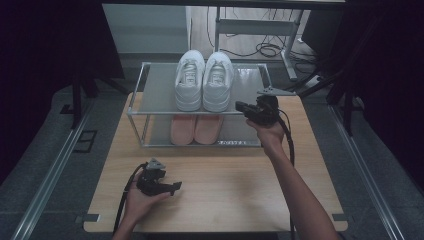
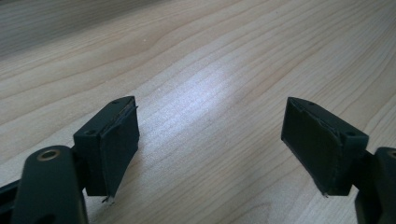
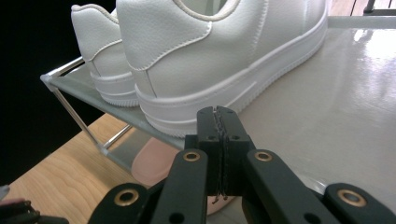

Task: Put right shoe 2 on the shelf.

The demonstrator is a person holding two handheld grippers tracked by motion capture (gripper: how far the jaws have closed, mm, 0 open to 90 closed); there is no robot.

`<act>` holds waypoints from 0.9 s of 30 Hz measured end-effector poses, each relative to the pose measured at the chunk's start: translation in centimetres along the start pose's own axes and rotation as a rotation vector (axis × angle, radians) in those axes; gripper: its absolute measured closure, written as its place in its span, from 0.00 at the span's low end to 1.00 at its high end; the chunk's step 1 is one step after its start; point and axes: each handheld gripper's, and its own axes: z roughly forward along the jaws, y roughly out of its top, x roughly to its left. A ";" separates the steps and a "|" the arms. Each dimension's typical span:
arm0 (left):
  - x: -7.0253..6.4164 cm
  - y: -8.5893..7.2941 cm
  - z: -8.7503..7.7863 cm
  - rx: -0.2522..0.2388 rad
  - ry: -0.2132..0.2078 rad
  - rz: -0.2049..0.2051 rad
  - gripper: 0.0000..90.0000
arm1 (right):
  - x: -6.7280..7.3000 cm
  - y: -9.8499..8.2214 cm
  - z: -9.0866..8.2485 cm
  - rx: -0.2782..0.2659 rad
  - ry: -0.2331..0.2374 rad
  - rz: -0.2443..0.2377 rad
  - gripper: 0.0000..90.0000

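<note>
Two white sneakers [image 1: 203, 80] stand side by side on the top shelf of a small metal rack [image 1: 250, 80], heels toward me. A pink pair [image 1: 195, 129] sits on the lower shelf beneath them. My right gripper [image 1: 241, 107] hovers at the rack's front right, just right of the right white sneaker's heel [image 3: 196, 60], jaws pressed together with nothing between them. My left gripper [image 1: 175, 187] rests low over the wooden table [image 1: 225, 185] near its front left, jaws wide apart above bare wood [image 2: 210, 116].
The rack stands at the table's far middle. A metal frame and cables [image 1: 265, 47] lie on the floor behind it. Dark curtains flank both sides. A rail [image 1: 55, 165] runs along the floor on the left.
</note>
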 end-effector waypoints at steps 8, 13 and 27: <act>0.1 0.8 0.2 -0.003 -0.004 0.012 0.22 | -1.0 -1.3 -1.8 -0.014 0.002 -0.010 0.98; 0.0 1.3 0.6 -0.004 -0.013 0.017 0.22 | -1.4 -2.7 -3.5 -0.030 0.010 -0.035 0.98; -0.2 1.2 0.1 -0.012 -0.010 0.031 0.22 | -2.1 -9.5 -7.1 -0.030 0.017 -0.057 0.96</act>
